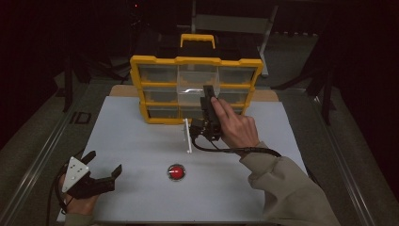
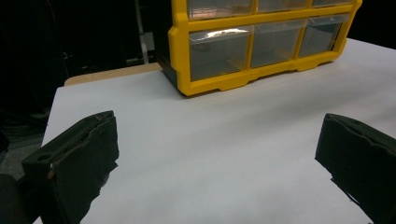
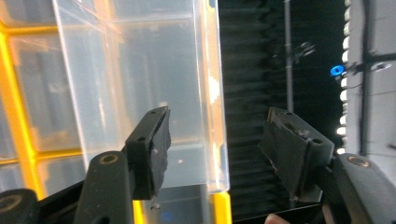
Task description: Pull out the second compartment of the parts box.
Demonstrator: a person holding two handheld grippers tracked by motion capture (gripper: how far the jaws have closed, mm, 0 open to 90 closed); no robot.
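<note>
Clear plastic drawer (image 3: pixel 140 93) juts from the yellow cabinet (image 1: pixel 136 84), its side wall between the spread right tongs (image 3: pixel 215 149); a crooked pinch could jam it. Left tongs (image 2: pixel 215 163) spread, idle

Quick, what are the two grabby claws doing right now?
Left gripper: open, holding nothing.
Right gripper: open, at the clear drawer, not gripping it.

A yellow frame is seen on the organiser (image 1: pixel 196 61), fitted with clear, colourless drawers (image 1: pixel 196 84). The table (image 1: pixel 141 155) is white – a red button (image 1: pixel 176 171) is set on it. Each claw (image 1: pixel 207 109) (image 1: pixel 103 164) is black – one carries a grey plate.
</note>
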